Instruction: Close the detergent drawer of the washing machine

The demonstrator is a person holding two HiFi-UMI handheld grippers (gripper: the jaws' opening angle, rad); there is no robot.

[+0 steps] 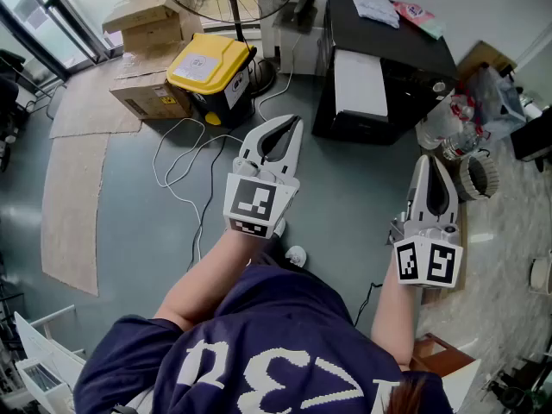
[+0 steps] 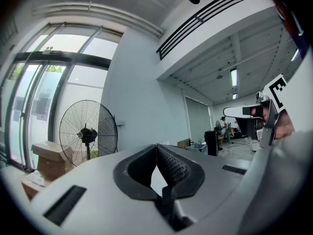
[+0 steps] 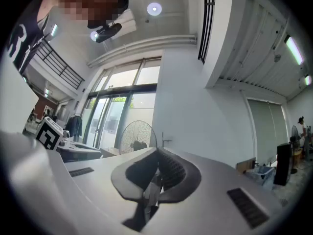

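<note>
No washing machine or detergent drawer shows in any view. In the head view my left gripper [image 1: 291, 121] is held out level over the grey floor, its jaws closed together with nothing between them. My right gripper [image 1: 429, 159] is held out beside it to the right, also closed and empty. In the left gripper view the ribbed pads of the left gripper [image 2: 156, 146] meet, with a wall and windows beyond. The right gripper [image 3: 157, 151] likewise has its pads touching and faces a white wall.
On the floor ahead stand a yellow-lidded bin [image 1: 211, 67], cardboard boxes [image 1: 147, 15], a standing fan [image 2: 88, 131] and a black cabinet [image 1: 397, 59] with white items on top. White cables [image 1: 185, 171] trail across the floor. Bags and bottles [image 1: 466, 132] crowd the right side.
</note>
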